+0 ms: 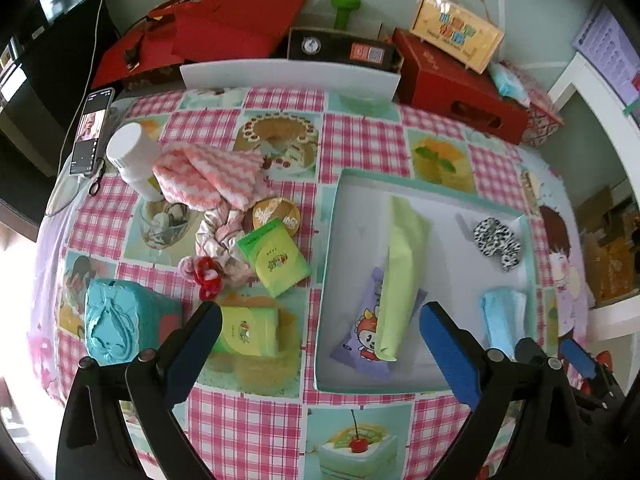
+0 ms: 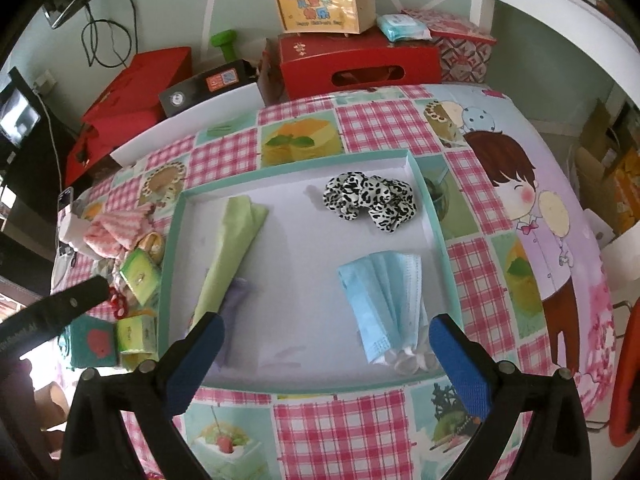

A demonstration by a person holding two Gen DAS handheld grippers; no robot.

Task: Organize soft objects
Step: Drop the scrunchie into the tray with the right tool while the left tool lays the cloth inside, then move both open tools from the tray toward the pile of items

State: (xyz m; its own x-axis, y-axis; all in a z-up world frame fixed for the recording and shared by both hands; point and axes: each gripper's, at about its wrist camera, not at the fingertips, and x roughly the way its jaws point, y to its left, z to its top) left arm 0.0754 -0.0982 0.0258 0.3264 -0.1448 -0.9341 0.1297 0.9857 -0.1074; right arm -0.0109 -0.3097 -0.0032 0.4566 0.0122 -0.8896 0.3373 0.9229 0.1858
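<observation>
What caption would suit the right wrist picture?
Open right gripper above a teal tray holding blue face masks, a spotted scrunchie and green cloth.

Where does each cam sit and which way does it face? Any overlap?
Left wrist: on the left tongs, tilted down at the clutter beside the teal-rimmed white tray; own open tongs show, right tongs at the edge.
Right wrist: on the right tongs, tilted down over the tray; own open tongs show.
Shared: tray, light green folded cloth, leopard-print scrunchie.
</observation>
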